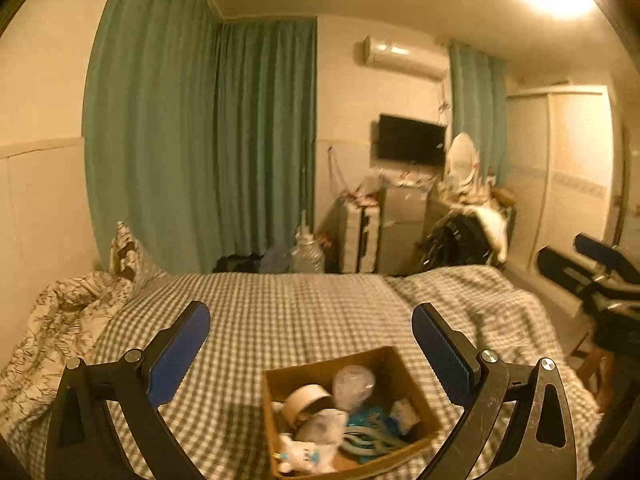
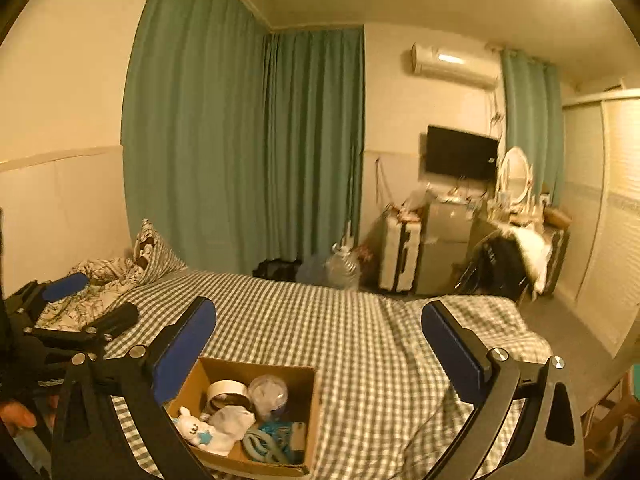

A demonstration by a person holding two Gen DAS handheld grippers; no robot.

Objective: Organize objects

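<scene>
A brown cardboard box point(image 1: 416, 392) stands on the checked bed. It holds a roll of tape point(image 1: 304, 402), a clear round container point(image 1: 354, 386), a white plush toy point(image 1: 304, 456), blue-green items and more. My left gripper point(image 1: 312, 316) is open and empty, raised above and behind the box. The box point(image 2: 308, 412) shows low left in the right wrist view, with the tape point(image 2: 228, 394) and the plush toy point(image 2: 196, 430). My right gripper point(image 2: 320, 320) is open and empty above the bed, to the right of the box. The left gripper point(image 2: 96, 300) shows at the far left there.
The checked bedspread point(image 1: 300, 312) covers the bed. A crumpled patterned quilt and pillow point(image 1: 72, 312) lie at its left end. Green curtains point(image 1: 200, 140), a suitcase point(image 1: 360, 236), a cluttered dresser, a chair with clothes point(image 1: 472, 236) and a wardrobe point(image 1: 560, 168) stand beyond.
</scene>
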